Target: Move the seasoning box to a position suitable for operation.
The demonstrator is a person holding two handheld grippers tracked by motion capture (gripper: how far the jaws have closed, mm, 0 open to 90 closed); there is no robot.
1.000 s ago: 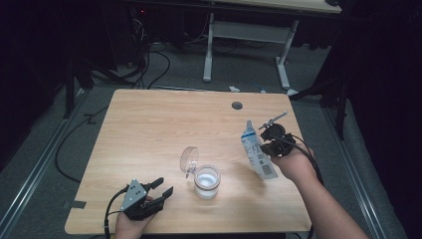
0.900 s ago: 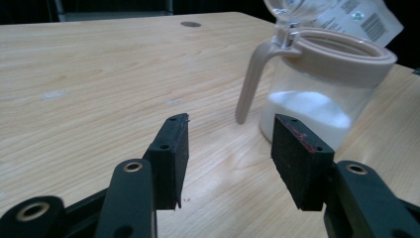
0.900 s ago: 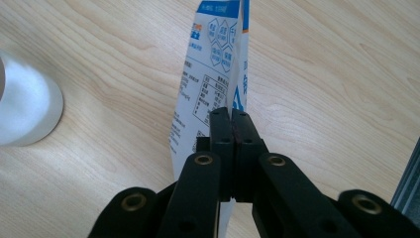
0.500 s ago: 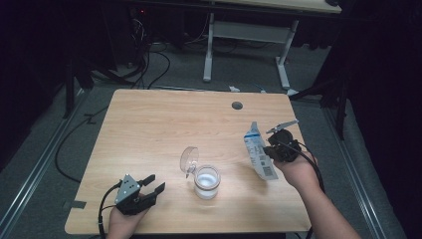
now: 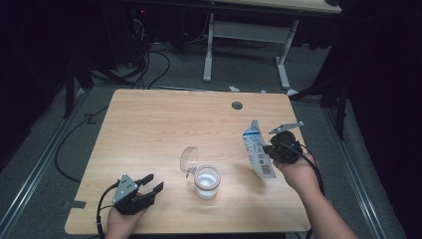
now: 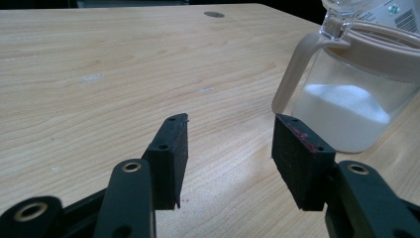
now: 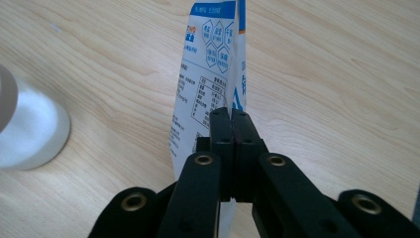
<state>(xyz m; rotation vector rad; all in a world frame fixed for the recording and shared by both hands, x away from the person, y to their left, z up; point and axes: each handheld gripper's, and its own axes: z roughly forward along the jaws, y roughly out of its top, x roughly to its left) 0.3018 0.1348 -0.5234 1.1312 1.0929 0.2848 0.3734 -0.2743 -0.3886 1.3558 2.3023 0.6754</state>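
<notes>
In the high view the right tongs (image 5: 272, 148) sit at the right of the frame, a little below centre, pressed together on the edge of a white and blue pouch (image 5: 258, 149). The pouch stands nearly upright with its top leaning toward the upper left; its lower end is at the level of the surface (image 5: 164, 124), though whether it rests there or hangs just above is hard to tell from this angle. In the right gripper view the two black jaws meet flat on the thin side seam of the pouch (image 7: 203, 84), whose printed face fills the upper middle of the frame.

Left of the pouch, near the lower middle of the high view, stands a clear jar (image 5: 206, 181) with white powder in its lower part and its hinged lid (image 5: 189, 159) tipped up and open toward the upper left. Jar and pouch are near each other but apart.

The left tongs (image 5: 152, 183) rest at the lower left of the high view, jaws apart with nothing between them, pointing toward the jar. In the left gripper view the jar (image 6: 356, 99) stands at the right of the frame, just beyond the right jaw, its pale handle (image 6: 292, 74) curving down on the near side.
</notes>
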